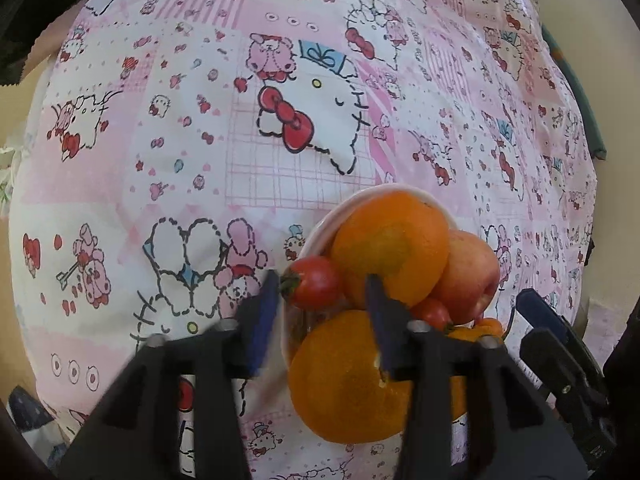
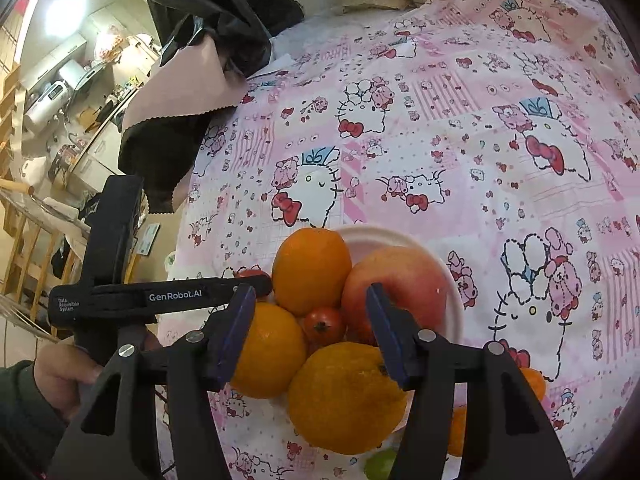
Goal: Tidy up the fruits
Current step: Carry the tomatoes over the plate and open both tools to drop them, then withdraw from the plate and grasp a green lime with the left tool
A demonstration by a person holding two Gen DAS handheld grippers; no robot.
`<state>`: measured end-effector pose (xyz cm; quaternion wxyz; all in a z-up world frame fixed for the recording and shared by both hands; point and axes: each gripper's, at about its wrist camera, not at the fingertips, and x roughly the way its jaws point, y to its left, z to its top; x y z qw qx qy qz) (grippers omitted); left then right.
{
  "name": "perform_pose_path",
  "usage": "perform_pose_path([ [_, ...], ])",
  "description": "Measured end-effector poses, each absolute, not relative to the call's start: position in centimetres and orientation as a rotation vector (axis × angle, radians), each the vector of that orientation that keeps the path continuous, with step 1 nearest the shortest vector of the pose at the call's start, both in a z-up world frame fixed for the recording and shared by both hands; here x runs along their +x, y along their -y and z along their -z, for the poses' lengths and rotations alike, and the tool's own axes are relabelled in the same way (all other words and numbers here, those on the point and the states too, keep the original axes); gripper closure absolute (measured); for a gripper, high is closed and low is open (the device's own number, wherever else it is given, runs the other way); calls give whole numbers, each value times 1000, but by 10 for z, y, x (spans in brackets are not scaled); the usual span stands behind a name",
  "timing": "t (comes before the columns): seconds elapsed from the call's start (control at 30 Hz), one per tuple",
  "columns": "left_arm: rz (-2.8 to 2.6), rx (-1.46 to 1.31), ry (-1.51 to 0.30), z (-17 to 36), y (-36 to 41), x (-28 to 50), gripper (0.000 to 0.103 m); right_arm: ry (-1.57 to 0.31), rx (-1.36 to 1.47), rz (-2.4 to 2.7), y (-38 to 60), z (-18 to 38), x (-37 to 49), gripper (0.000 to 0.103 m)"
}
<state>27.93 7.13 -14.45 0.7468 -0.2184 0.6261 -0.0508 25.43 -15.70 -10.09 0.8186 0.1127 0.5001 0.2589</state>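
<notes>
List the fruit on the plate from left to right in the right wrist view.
Left orange → top orange → small tomato → apple. The front orange overlaps several of these, so I leave it out.

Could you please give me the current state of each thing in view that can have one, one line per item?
Left gripper: open, fingers apart above the fruit, gripping nothing.
Right gripper: open, holding nothing.
Plate: piled full with fruit.
Oranges: whole, unpeeled, stacked on the plate.
Apple: whole, leaning on the oranges.
Tomato: whole, stem on, at the plate's edge.
Tablecloth: spread flat.
</notes>
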Motion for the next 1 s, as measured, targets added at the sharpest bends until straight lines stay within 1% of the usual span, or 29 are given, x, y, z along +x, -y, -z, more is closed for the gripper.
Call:
perform_pose_path([
  [0.03, 124, -498, -1366, 145, -72, 279, 33, -1065, 237, -555, 156, 100, 254, 43],
  [0.1, 123, -512, -1364, 144, -74, 278, 26, -1066, 231, -559, 155, 100, 253, 43],
  [0.37, 119, -473, -1325, 131, -71, 278, 26, -1048, 224, -553, 158, 95, 254, 43],
  [0.63, 56, -379, -1206, 102, -74, 264, 26, -1023, 275, -506, 179, 79, 247, 43],
  [0.77, 22, -336, -1116, 79, -72, 249, 26, -1006, 301, -462, 199, 63, 237, 42],
  [0.83, 9, -286, -1080, 67, -66, 240, 26, -1008, 315, -439, 210, 57, 231, 40],
  [1.0, 16, -242, -1039, 51, -53, 218, 26, -1017, 433, -347, 254, 56, 203, 38],
])
